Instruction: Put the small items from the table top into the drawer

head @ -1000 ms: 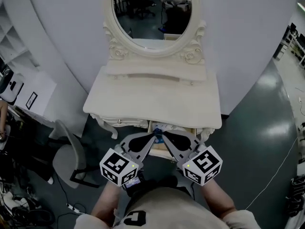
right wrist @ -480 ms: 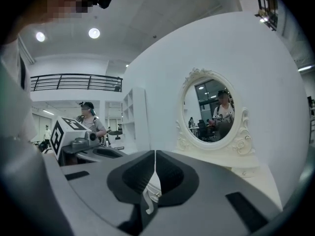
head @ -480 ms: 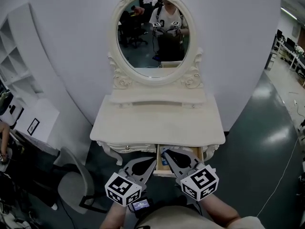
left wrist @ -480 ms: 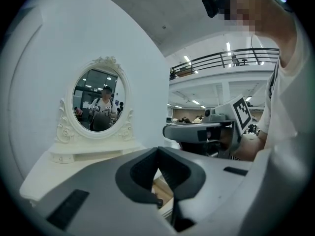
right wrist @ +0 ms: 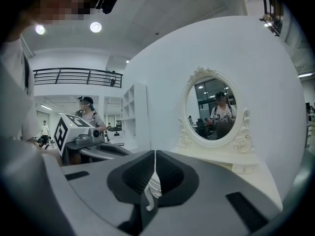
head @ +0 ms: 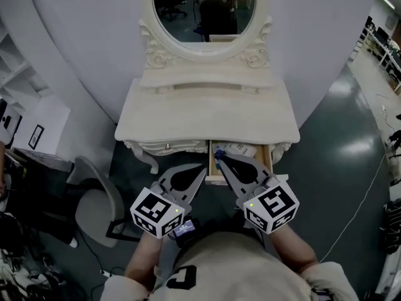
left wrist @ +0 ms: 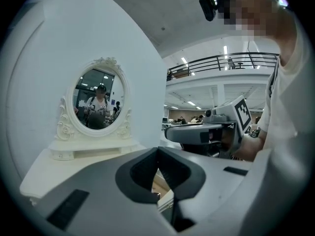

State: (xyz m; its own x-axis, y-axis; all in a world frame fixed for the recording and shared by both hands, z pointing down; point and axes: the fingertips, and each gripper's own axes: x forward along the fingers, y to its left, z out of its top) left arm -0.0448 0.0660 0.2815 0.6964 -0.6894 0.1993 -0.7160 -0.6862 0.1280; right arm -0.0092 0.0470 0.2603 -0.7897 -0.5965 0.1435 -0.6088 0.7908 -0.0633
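Since a second ago both grippers have shifted a little in front of the dressing table [head: 207, 115] and now sit further apart, while the drawer [head: 269, 155] has stayed pulled out from under the right half of the table's front edge. In the head view the left gripper [head: 202, 170] points at the table just left of the drawer's left wall, and the right gripper [head: 218, 160] lies beside it with its tips over the drawer's front left corner. The two are close together but not touching. The left gripper's own view shows its jaws meeting at the tips with nothing clamped; through the cut-out behind the tips only a strip of the drawer's edge shows. The right gripper's view shows its jaws pressed together as well, also holding nothing, with a bit of white carved furniture visible through the gap below the tips. The small items lie inside the open drawer: a white pack [head: 241, 149] towards the back and a blue thing [head: 218, 153] at the left side, partly covered by the right gripper. The oval mirror [head: 203, 11] stands at the back of the table on a low raised shelf [head: 207, 83]. A grey chair [head: 94, 205] stands on the floor to the left of the table, well apart from both grippers.
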